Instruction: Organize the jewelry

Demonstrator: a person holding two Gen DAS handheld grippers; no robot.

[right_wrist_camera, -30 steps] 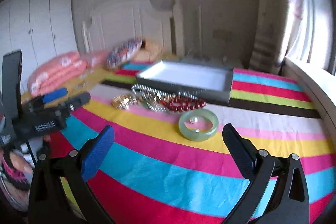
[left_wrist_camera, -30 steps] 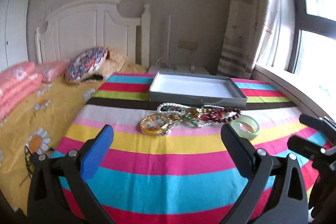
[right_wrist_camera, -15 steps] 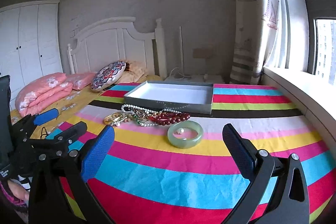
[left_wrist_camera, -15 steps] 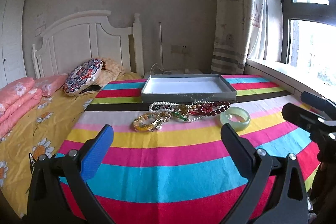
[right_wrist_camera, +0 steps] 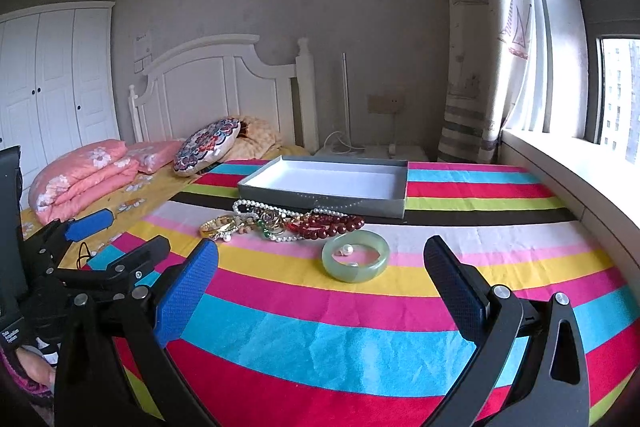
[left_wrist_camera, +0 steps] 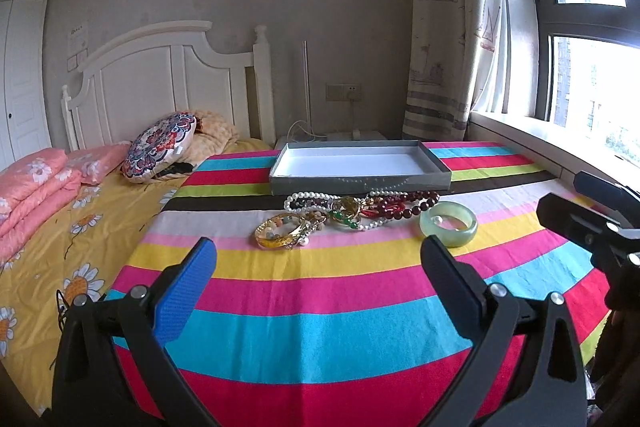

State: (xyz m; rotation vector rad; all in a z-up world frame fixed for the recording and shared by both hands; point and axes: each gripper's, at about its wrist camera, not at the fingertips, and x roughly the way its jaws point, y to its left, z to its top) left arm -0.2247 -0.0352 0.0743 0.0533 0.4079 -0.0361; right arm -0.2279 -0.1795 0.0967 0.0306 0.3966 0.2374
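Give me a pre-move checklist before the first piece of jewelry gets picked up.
1. Left gripper open and empty: ok.
2. Right gripper open and empty: ok.
3. Gray tray empty, ready for pieces: ok.
4. Jade bangle lies apart from the bead pile, free to grab: ok.
5. Pile untangled: not ok, strands overlap.
6. Loose pearls inside the bangle, may roll: not ok.
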